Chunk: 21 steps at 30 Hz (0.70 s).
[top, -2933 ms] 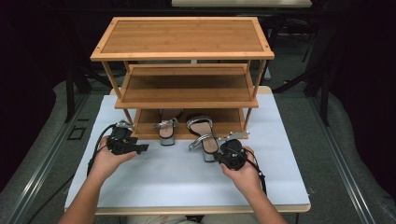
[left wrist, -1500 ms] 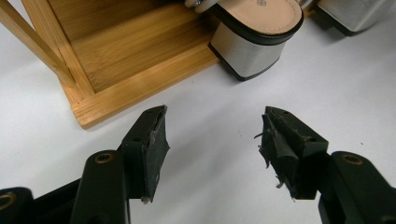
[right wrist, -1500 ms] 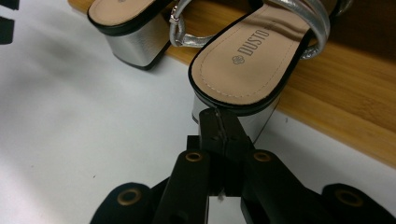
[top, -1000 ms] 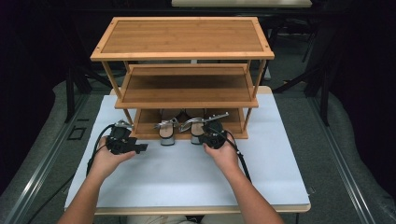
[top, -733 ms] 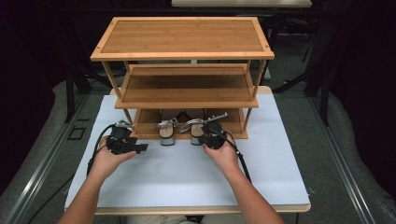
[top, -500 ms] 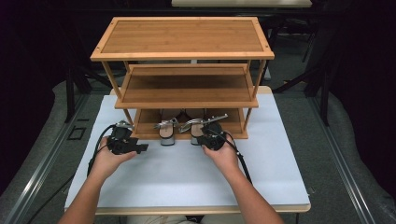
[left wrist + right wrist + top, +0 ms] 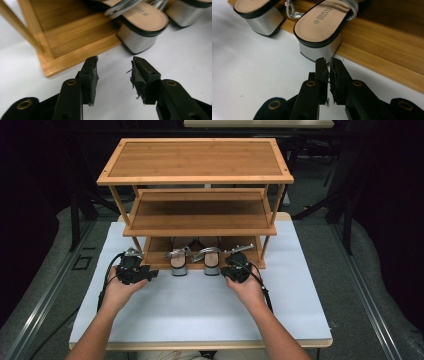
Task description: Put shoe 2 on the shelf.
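Two silver block-heel sandals lie side by side on the bottom shelf of a bamboo rack (image 7: 200, 222), heels jutting over its front edge. My right gripper (image 7: 223, 269) is shut with nothing in it. In the right gripper view its tips (image 7: 327, 62) sit right at the silver heel of the right sandal (image 7: 324, 22); the left sandal (image 7: 254, 7) is beyond. My left gripper (image 7: 154, 271) rests on the table at the rack's front left corner. Its jaws (image 7: 115, 62) stand open and empty, aimed at the left sandal (image 7: 145, 18).
The rack's middle shelf (image 7: 200, 215) and top shelf (image 7: 195, 160) are bare. White table surface (image 7: 200, 305) spreads in front of the rack between both hands. Dark floor and metal frames surround the table.
Since the earliest frame my right gripper brought the right sandal from the table onto the bottom shelf beside the other one. Over the last second both hands have barely moved.
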### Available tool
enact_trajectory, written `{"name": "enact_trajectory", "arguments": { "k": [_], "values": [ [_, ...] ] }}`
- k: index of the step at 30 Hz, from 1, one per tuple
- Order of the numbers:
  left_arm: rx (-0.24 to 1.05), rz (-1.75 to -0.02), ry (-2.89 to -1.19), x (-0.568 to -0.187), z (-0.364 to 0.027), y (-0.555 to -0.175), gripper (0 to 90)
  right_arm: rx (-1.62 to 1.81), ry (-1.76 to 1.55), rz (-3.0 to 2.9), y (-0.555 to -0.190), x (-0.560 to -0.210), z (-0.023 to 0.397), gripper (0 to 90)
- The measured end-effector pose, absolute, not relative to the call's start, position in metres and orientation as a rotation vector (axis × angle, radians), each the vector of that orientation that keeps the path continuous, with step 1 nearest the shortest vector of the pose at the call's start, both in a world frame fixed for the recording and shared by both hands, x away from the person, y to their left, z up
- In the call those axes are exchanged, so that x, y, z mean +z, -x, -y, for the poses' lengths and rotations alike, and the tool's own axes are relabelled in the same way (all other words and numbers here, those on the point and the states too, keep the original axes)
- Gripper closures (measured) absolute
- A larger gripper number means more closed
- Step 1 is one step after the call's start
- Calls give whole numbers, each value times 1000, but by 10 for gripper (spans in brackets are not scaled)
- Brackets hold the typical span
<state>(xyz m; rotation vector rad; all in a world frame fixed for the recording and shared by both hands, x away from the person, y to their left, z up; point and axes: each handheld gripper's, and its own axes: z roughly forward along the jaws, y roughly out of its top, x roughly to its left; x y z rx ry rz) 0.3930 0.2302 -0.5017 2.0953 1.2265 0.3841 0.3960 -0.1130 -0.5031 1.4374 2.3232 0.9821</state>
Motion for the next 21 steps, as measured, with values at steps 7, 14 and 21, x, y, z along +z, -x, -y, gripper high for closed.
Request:
{"name": "enact_trajectory", "arguments": {
  "k": [7, 14, 21],
  "values": [
    [301, -1232, -2077, -512, -226, -399, 786, 969, -1451, -2316, -399, -507, 110, 846],
    [280, -1216, -2092, -518, -214, -405, 898, 970, -1472, -2311, -404, -512, 106, 849],
    [283, -1181, -2092, -520, -198, -410, 898, 993, -1463, -2329, -407, -515, 97, 849]
  ]
}}
